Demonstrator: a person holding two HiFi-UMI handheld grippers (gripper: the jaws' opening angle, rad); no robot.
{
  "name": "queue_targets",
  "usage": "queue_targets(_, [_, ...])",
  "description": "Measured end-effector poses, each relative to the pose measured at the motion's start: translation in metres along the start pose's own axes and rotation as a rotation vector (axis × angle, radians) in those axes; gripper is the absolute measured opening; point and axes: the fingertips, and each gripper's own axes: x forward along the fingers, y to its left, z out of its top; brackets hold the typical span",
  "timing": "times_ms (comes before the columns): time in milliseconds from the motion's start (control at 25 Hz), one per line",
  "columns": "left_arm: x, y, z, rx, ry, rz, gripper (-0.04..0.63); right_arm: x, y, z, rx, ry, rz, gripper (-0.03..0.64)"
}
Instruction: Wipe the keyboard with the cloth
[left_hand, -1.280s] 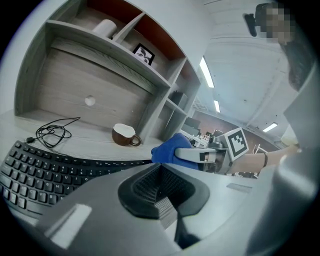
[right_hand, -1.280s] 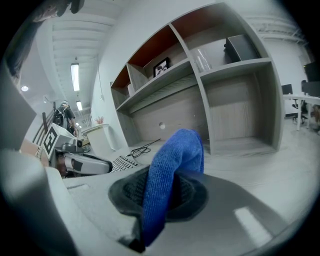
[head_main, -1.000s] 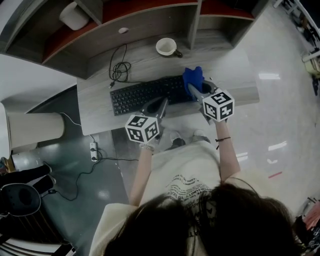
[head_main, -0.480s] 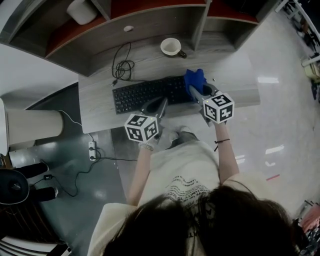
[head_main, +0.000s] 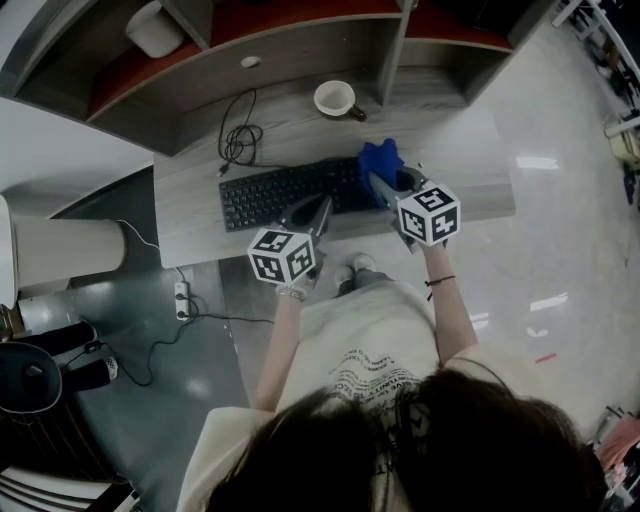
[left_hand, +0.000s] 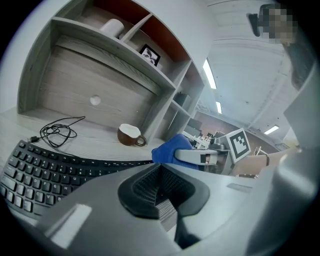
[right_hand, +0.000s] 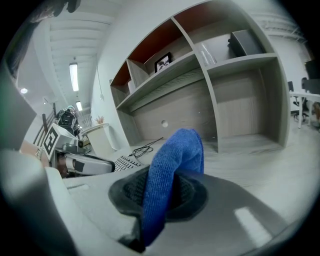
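My right gripper (head_main: 383, 186) pinches the blue cloth (head_main: 379, 158) and holds it over the right end of the keyboard (head_main: 280, 193), which lies along the tabletop's (head_main: 465, 140) front edge. My left gripper (head_main: 318, 212) has its jaws pressed together on nothing, just at the keyboard's front edge.

Bright overhead light, heavy fisheye distortion

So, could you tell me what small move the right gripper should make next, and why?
Probably draw the right gripper leftward along the keys. It is shut on the blue cloth, which sits over the right end of the keyboard, so nearly all the keys lie to its left.
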Motion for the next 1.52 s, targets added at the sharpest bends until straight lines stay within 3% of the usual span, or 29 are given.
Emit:
queue_targets(960, [0.016,-0.009,0.000,-0.047,-0.049,0.100,0.005,0.008,0.005,0.007,-0.008,0.027,0.140,0.058])
queue_targets(1520, [-0.007,0.013,0.005,-0.045,-0.034,0.076,0.005,0.022,0.019,0.000,0.037,0.033,0.092,0.058])
